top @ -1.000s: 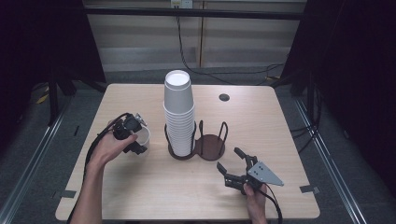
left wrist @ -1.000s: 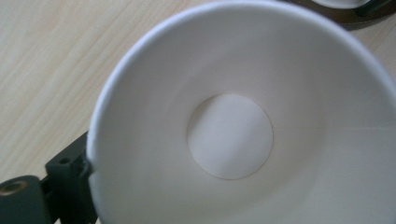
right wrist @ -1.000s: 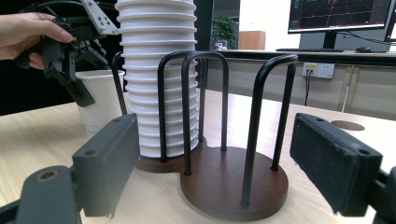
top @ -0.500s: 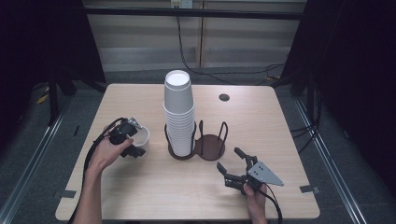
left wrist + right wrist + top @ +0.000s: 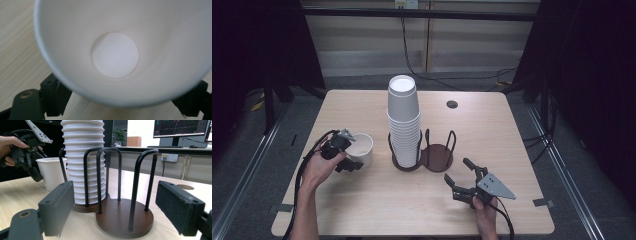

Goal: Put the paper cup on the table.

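Note:
A single white paper cup [image 5: 361,148] stands upright on the table at the left. My left gripper [image 5: 350,153] sits against its near-left side. In the left gripper view I look down into the cup [image 5: 115,55], and both jaws stand wide apart beside its wall, so my left gripper [image 5: 122,101] reads as open. A tall stack of white cups [image 5: 404,117] fills the left ring of a dark wire cup holder [image 5: 437,156]. My right gripper [image 5: 458,171] is open just in front of the holder's vacant right ring [image 5: 122,218], with the stack [image 5: 82,157] behind it.
A small dark round hole [image 5: 452,104] lies in the tabletop at the back right. Cables trail from both grippers toward the near edge. Bare table [image 5: 377,200] spreads between the two hands. The right gripper view also shows the cup [image 5: 51,173] and the left gripper [image 5: 31,167].
The left hand came down and slightly toward me with the white cup, which now stands upright on the table. The right gripper has stayed put.

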Tool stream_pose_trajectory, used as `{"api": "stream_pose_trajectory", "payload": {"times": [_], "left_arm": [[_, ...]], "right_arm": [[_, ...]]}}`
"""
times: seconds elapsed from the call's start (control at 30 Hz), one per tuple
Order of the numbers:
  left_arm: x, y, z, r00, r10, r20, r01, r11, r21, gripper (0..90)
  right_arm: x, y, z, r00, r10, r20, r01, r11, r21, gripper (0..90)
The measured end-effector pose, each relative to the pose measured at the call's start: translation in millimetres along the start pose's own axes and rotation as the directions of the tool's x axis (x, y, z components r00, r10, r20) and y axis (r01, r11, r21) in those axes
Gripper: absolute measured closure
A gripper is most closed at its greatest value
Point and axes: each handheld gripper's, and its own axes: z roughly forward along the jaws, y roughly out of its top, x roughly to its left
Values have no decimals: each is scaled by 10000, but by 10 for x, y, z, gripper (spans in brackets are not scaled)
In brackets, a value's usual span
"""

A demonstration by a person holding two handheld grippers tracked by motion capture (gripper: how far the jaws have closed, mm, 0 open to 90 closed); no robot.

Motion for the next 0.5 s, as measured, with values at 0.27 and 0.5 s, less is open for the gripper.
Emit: {"api": "stream_pose_trajectory", "payload": {"times": [0.27, 0.5], "left_arm": [[-24, -125, -47, 9983, -584, -6, 581, 9947, -846, 160], [-110, -212, -108, 9961, -884, -14, 871, 9842, -1543, 160]], "right_arm": [[-1, 0, 0, 10000, 2, 0, -2, 10000, -3, 150], [0, 0, 0, 10000, -2, 7, 2, 10000, -5, 148]]}}
